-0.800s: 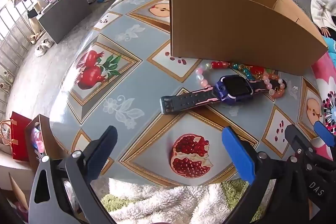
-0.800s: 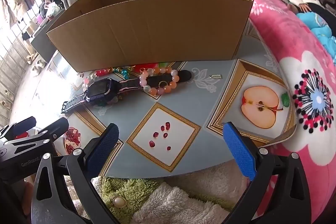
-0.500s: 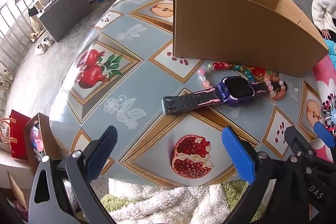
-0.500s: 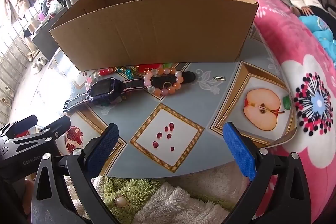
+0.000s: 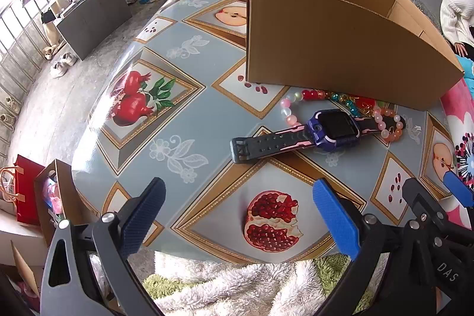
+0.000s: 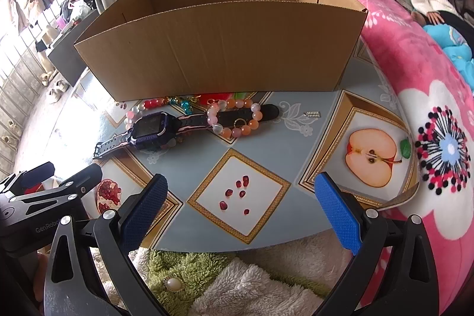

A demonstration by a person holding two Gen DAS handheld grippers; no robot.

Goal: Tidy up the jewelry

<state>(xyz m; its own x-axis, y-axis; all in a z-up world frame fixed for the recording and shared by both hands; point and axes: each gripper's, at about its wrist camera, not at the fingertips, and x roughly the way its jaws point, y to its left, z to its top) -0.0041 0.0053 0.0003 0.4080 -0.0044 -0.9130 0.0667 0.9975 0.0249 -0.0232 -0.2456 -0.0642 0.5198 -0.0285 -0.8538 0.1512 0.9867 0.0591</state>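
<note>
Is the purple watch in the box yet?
Not yet. The purple watch lies flat on the table, in front of the cardboard box.

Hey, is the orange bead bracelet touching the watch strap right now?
Touching. The right wrist view shows the orange bead bracelet draped across the watch strap, with beads resting on it.

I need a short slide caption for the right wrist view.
Open right gripper above a table with a watch, bracelet and cardboard box.

Box: matt corrugated cardboard. Worktop: glossy printed oilcloth. Watch: plastic, glossy screen, matt strap. Bracelet: smooth glossy beads. Tool pads: textured blue rubber.
</note>
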